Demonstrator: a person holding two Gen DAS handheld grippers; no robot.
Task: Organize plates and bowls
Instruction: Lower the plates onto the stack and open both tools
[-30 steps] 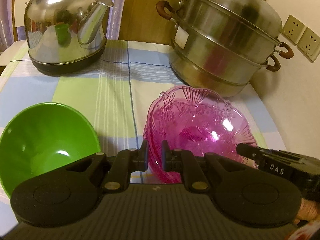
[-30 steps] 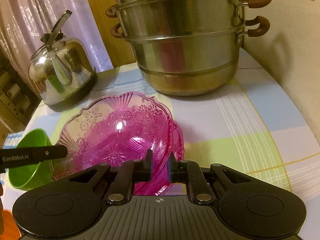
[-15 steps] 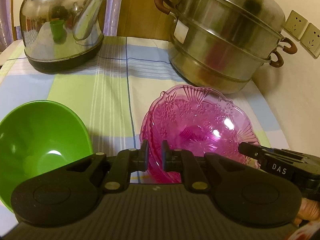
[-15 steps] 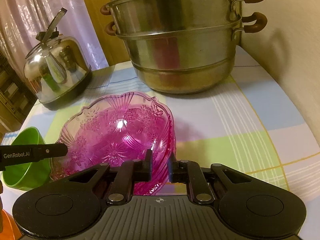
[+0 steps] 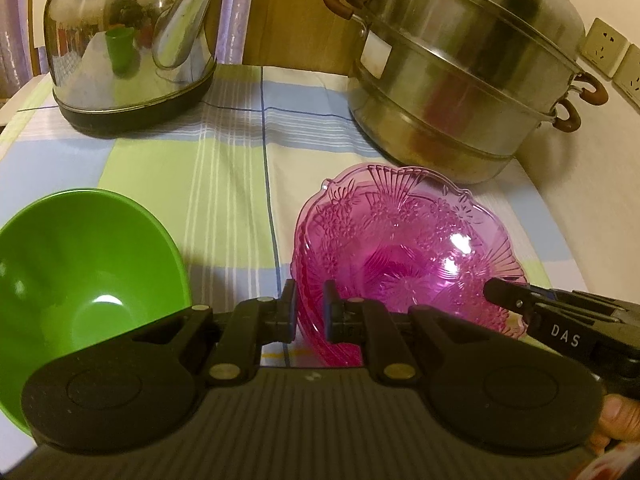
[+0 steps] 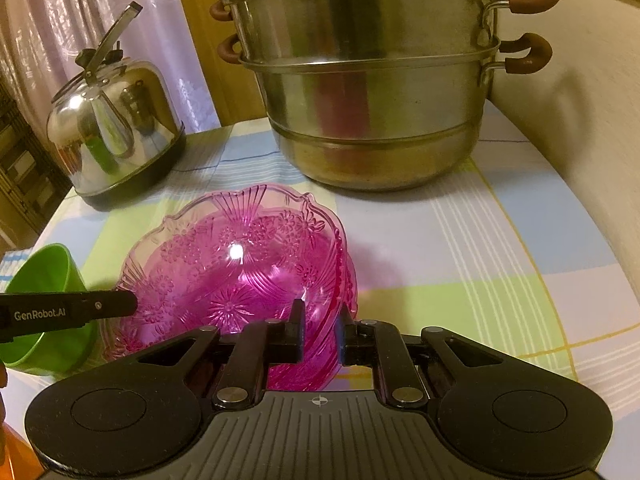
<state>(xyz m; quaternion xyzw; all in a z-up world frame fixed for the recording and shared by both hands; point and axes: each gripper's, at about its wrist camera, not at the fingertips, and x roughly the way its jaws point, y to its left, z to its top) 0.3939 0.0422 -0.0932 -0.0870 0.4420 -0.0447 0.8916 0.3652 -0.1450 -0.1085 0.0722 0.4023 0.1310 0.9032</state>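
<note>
The translucent pink pressed-glass bowl with a scalloped, flower-patterned rim [image 5: 404, 248] sits between the two tools, gripped from both sides. The left gripper [image 5: 310, 306] has its black fingers nearly pressed together on the bowl's near-left rim, one finger outside the wall and one inside. The right gripper [image 6: 320, 330] pinches the near-right rim the same way, its fingers close on the thin glass wall. In the left wrist view the right tool's dark tip reaches in over the bowl's right edge; in the right wrist view the left tool's tip meets the bowl's left edge. Whether the bowl's foot touches the cloth or hangs just above it is hard to tell, since the fingers hide its underside.

A smooth green plastic bowl [image 5: 80, 280] lies just left of the pink one, tilted with its mouth toward the left camera, close to the left gripper's body but apart from its fingers. The checked blue, green and white tablecloth [image 6: 500, 248] is bare to the right of the pink bowl up to the cream wall. Behind, a shiny steel kettle with a black base [image 5: 128, 44] stands at the far left and a tall stacked steel steamer pot with brown handles [image 6: 368, 92] at the far right, a strip of open cloth between them
</note>
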